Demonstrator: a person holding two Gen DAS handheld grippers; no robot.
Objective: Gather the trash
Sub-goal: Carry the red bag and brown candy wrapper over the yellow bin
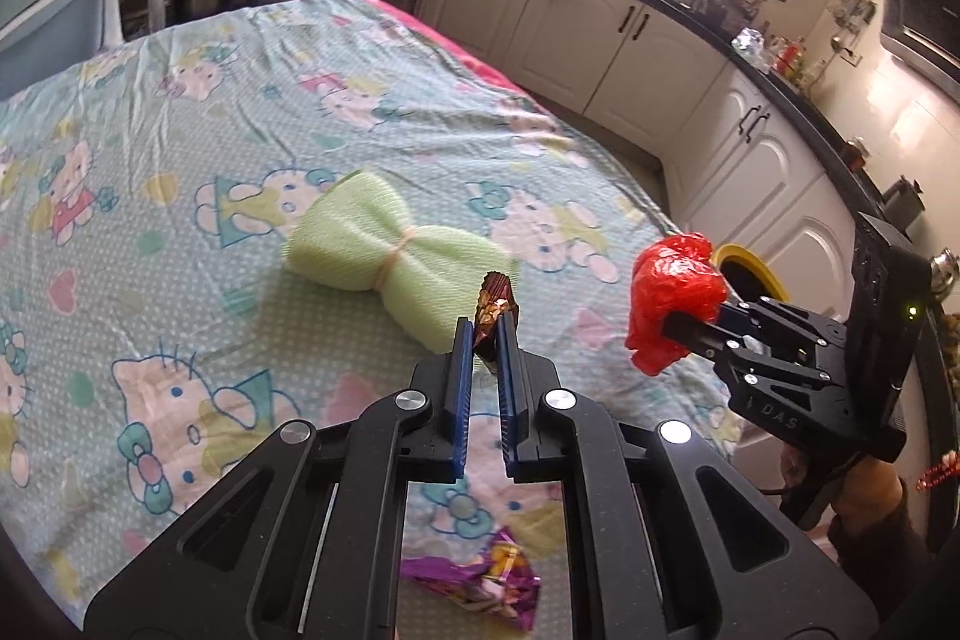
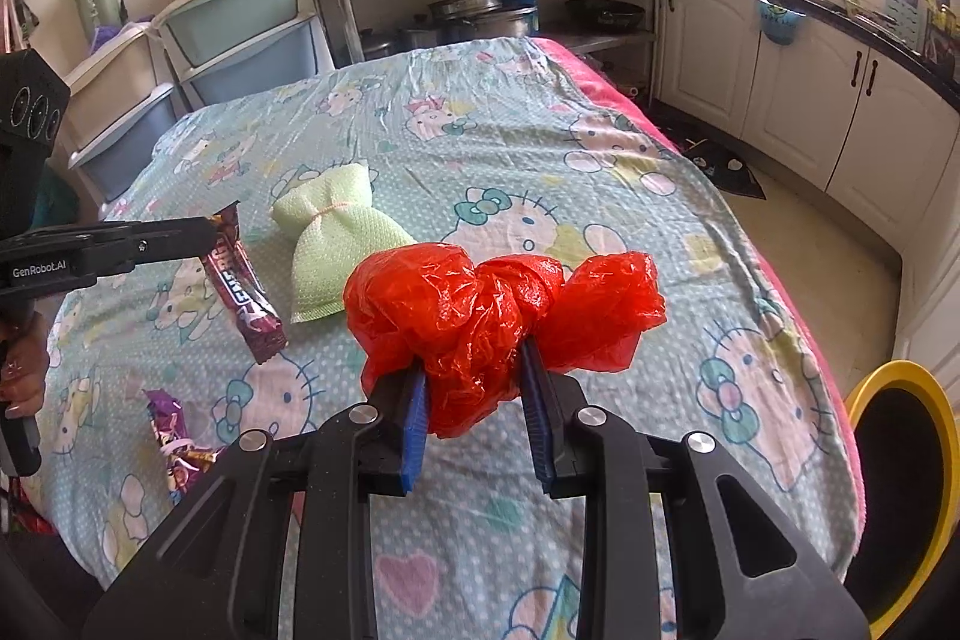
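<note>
The cartoon-print bedsheet carries a green mesh bundle. The yellow-rimmed bin is half cut off. The right gripper pinches a crumpled red plastic bag; the left gripper clamps a brown snack wrapper, print unreadable. A purple wrapper lies partly hidden.

Left gripper, right gripper: black frames, blue ribbed pads, silver rivets — white "GenRobot.AI", "DAS" lettering.
</note>
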